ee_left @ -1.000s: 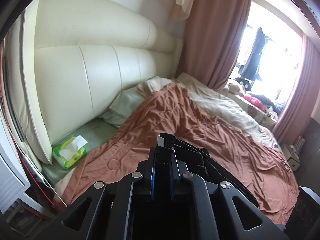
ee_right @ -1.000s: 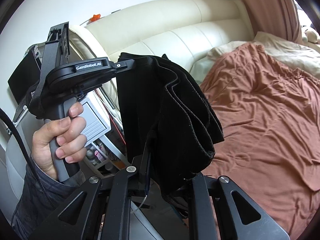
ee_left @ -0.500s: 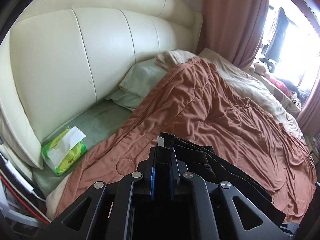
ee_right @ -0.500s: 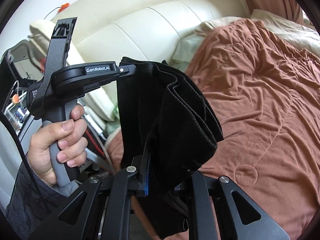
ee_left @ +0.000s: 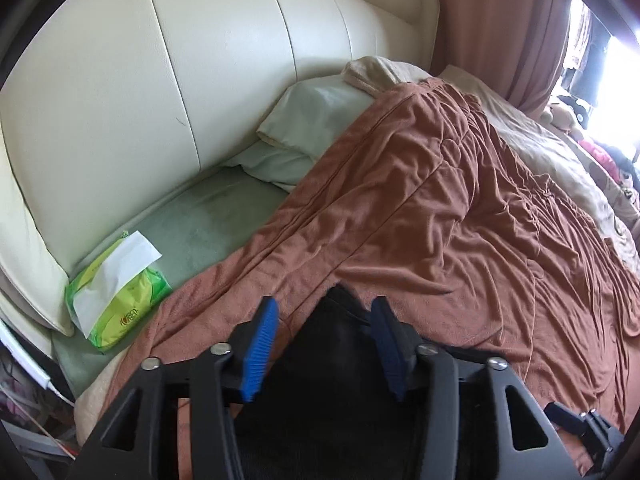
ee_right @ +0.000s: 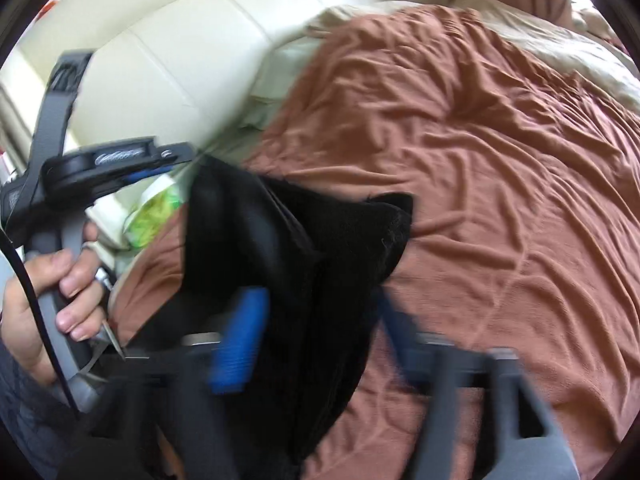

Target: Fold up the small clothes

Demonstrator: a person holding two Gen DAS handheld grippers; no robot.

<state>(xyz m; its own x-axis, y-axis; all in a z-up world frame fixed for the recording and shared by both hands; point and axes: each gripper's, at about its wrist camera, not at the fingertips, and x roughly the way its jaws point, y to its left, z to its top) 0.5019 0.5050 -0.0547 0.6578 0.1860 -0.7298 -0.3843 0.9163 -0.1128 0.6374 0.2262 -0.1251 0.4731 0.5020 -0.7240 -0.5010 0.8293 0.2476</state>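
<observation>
Brown quilt (ee_left: 460,208) covers most of the bed and serves as the folding surface. Cream headboard (ee_left: 200,80) behind; green tissue pack (ee_left: 116,292) lies near it, apart from the work area.

Black garment (ee_right: 312,264): bunched, low over the quilt's near edge, probably being dropped for laying flat.

Left gripper (ee_left: 324,328): 2 fingers spread wide, cloth between them, unpinched.

Right gripper (ee_right: 316,332): blurred, fingers apart either side of the cloth, no grip evident.
</observation>
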